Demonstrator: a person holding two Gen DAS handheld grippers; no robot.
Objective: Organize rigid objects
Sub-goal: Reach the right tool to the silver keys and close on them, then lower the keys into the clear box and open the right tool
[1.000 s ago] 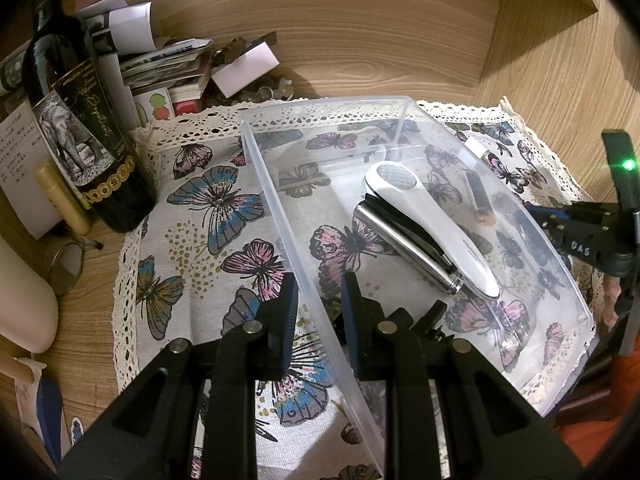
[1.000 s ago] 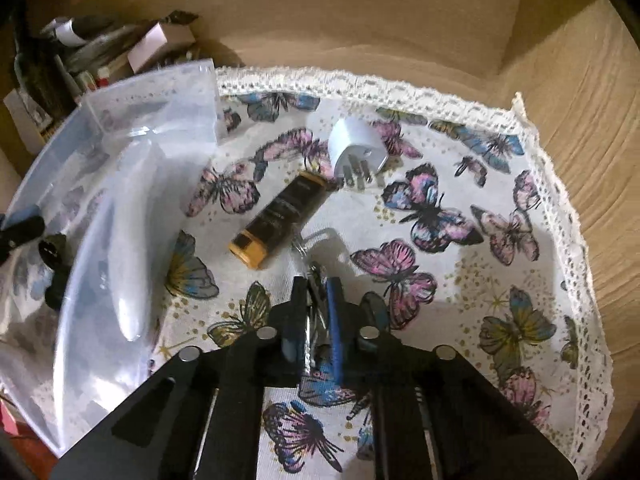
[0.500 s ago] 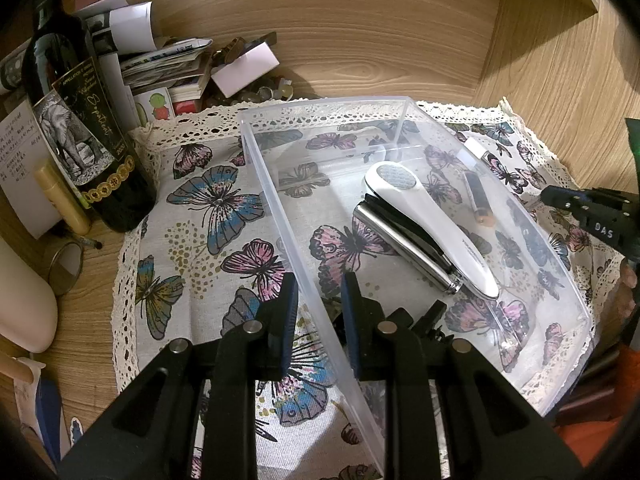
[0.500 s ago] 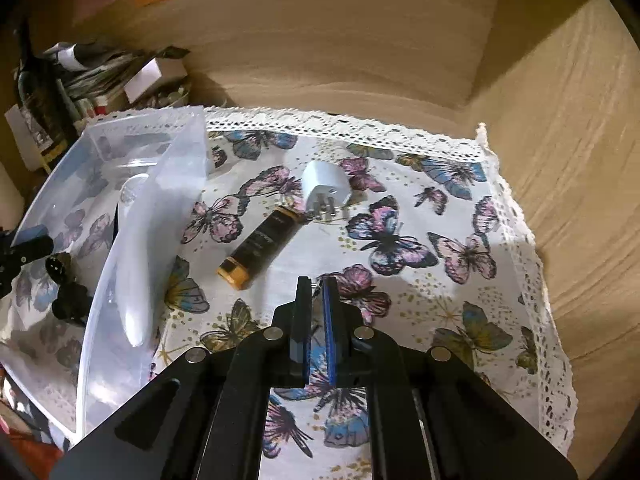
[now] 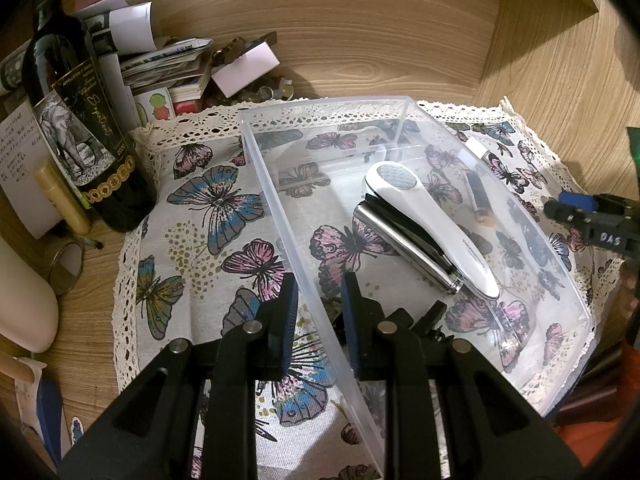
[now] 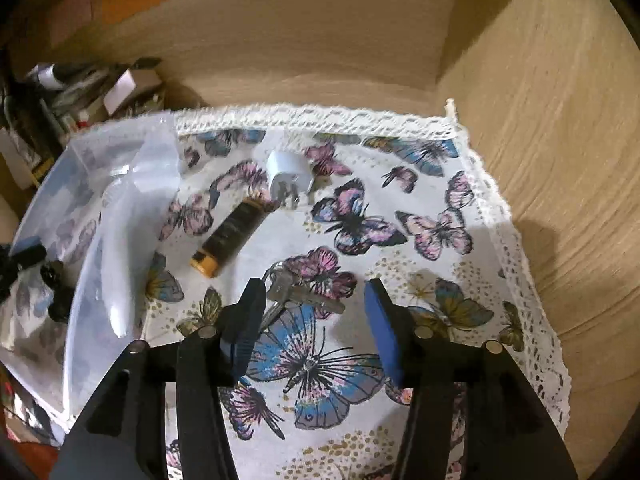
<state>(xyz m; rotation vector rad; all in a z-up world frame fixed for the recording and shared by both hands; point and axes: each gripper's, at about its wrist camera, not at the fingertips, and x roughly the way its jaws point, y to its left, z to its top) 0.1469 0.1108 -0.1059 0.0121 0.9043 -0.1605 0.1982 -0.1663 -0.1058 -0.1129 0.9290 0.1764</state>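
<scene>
left gripper [image 5: 318,304] sits low center in its view, tilted down, jaws clamped on the near wall of the clear plastic bin [image 5: 280,216]. right gripper [image 6: 314,320] is angled down over the cloth, jaws opening, nothing pinched; a bunch of keys [image 6: 296,292] lies on the cloth just past its left finger.

inside the bin there's a white handheld gadget [image 5: 432,228] lying on top of a silver and black thing [image 5: 400,244]. in the right wrist view, a dark tube with an orange cap [image 6: 230,236] and a white wall plug [image 6: 288,176] lie on the cloth just beside the bin, center left of frame, touching each other.

everything sits on a butterfly print cloth [image 6: 400,216] with lace trim, on a wooden desk [image 5: 360,48]. a wine bottle [image 5: 80,136] and a heap of papers [image 5: 160,64] crowd the upper left of the left wrist view.
</scene>
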